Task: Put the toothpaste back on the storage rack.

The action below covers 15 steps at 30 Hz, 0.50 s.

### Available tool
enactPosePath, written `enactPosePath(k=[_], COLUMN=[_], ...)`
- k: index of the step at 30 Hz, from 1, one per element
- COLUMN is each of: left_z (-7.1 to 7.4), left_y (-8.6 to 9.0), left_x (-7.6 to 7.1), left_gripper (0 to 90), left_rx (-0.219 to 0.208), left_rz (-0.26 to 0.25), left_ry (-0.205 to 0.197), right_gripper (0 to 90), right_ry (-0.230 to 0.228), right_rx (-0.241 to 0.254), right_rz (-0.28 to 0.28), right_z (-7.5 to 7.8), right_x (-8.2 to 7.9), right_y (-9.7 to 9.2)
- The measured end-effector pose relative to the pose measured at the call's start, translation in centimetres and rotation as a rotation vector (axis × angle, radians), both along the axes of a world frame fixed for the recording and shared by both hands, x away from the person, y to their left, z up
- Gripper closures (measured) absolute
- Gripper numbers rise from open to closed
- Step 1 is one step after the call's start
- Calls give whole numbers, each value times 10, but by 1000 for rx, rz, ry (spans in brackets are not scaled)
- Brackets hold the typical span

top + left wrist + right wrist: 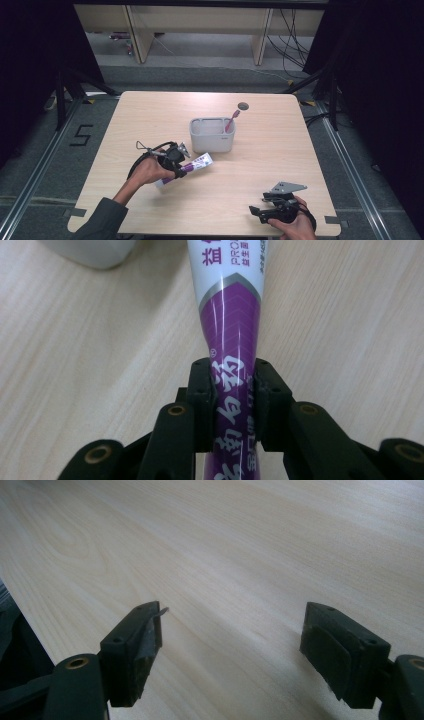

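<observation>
Left gripper (234, 385) clamped on toothpaste tube (231, 320), front-left of caddy (212, 135) | right gripper (232, 645) jaws apart, idle | risk: slick, soft tube may slip or pivot in the grip.

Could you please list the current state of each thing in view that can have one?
Toothpaste tube: clamped between the left gripper's jaws, pinched in at the grip.
Left gripper: shut on the tube.
Right gripper: jaws wide open, nothing between them, over bare table.
Grey holder: upright, open-topped.
Pink toothbrush: standing tilted in the holder.
</observation>
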<state>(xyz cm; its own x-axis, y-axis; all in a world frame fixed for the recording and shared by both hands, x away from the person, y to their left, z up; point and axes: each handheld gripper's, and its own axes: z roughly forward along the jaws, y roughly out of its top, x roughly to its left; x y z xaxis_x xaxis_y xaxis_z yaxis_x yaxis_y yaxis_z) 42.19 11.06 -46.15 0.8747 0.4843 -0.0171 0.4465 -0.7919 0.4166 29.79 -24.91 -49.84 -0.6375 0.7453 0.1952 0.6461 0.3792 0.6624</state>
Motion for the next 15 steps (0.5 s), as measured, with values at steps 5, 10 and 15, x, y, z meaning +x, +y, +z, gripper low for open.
enactPosePath(k=[5, 10, 15], left_z=[8, 13, 20], left_y=[2, 1, 2], left_x=[-1, -5, -8], left_gripper=[730, 730, 730], left_rx=[-43, -112, -169], left_rz=[-20, 7, 13], left_ry=[-47, -77, -104], right_gripper=[253, 253, 253], right_ry=[4, 2, 4], right_rx=[0, -1, -12], right_rz=[2, 1, 0], right_z=[0, 0, 1], right_x=[0, 0, 0], right_y=[0, 0, -1])
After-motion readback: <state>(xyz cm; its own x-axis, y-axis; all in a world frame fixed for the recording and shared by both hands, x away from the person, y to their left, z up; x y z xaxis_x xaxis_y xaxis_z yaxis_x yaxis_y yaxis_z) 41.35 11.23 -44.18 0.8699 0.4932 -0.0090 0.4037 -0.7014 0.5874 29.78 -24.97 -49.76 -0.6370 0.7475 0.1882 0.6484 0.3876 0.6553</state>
